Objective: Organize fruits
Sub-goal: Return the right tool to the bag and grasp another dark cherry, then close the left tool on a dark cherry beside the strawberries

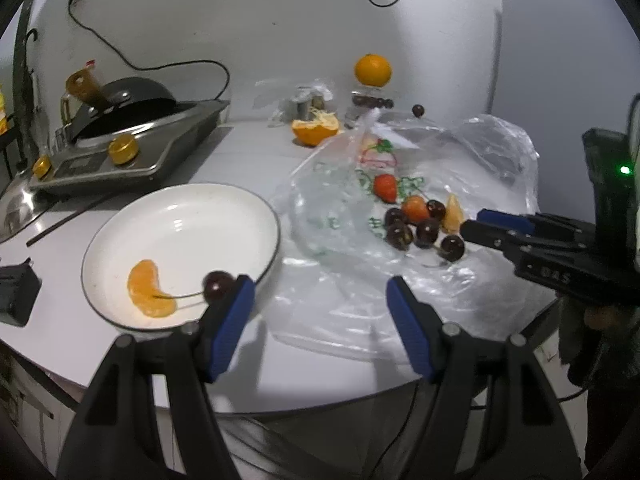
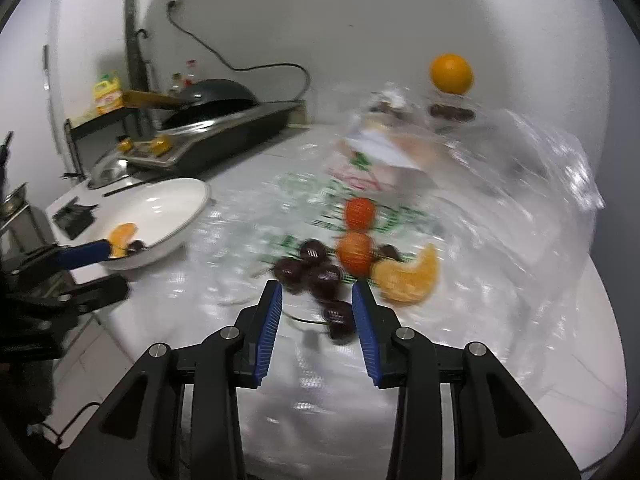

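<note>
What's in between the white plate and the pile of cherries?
Only crinkly clear plastic bag covers the table between the white plate and the cherries; no fruit there. The left wrist view shows it best.

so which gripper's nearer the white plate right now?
Left. The left gripper sits at the white plate rim, one finger beside the cherry in it. The right gripper is off over the plastic bag, by the loose cherries.

Bare desk (image 1: 248,148) lies open at twelve o'clock from the white plate (image 1: 120,232). At three o'clock, crumpled plastic sheet (image 1: 340,300) and clustered cherries (image 1: 416,232) crowd the way; the stove (image 1: 132,148) blocks ten o'clock.
</note>
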A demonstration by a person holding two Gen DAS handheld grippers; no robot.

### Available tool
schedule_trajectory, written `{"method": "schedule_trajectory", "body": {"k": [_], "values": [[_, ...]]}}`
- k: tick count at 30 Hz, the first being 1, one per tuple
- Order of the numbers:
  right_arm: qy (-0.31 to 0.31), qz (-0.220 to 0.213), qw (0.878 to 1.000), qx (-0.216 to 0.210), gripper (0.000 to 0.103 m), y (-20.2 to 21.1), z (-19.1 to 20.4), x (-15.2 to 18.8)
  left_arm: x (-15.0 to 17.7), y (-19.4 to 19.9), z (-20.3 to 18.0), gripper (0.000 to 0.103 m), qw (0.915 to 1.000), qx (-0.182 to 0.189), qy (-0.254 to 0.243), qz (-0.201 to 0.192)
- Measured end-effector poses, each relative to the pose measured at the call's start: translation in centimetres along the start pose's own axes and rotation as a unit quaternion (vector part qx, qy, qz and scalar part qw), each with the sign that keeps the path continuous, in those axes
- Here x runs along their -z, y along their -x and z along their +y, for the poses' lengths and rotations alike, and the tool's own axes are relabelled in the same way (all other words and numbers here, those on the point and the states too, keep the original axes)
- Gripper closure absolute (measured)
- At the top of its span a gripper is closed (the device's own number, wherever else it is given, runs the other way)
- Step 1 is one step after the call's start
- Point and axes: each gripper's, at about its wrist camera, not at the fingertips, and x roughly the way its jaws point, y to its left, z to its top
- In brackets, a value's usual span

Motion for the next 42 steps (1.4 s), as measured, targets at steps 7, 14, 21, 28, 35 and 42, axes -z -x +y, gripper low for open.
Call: {"method": "schedule_trajectory", "body": {"k": [7,14,21,28,35,42], "values": [[-0.028,0.022,0.999,-0.009,0.065,-1.3,-1.9,1.1,-0.4,-0.7,-1.5,0.033,0.9999,0.004,-0.014,0.006],[-0.055,0.043,0.997,-0.037,0.065,-3.0,-2.0,1.3,-0.8,-1.4,-2.5,0.033,0.9996,0.007,-0.021,0.014],[-0.041,0.048,0.997,-0.053,0.072,-3.3,-1.4,1.2,-1.5,-2.0,-3.3,0.033,0.9993,0.008,-0.030,0.019],[-0.046,0.021,0.997,-0.056,0.073,-1.5,-2.9,1.0,-2.4,-2.9,-5.7,0.033,0.9980,0.017,-0.060,0.014],[-0.058,-0.007,0.997,-0.045,0.073,1.0,-5.7,1.2,-3.5,-4.9,-9.3,0.033,0.9936,0.025,-0.110,0.004],[-0.080,-0.021,0.996,-0.031,0.073,2.1,-8.5,2.0,-4.0,-7.9,-12.0,0.034,0.9884,0.021,-0.148,0.023]]}}
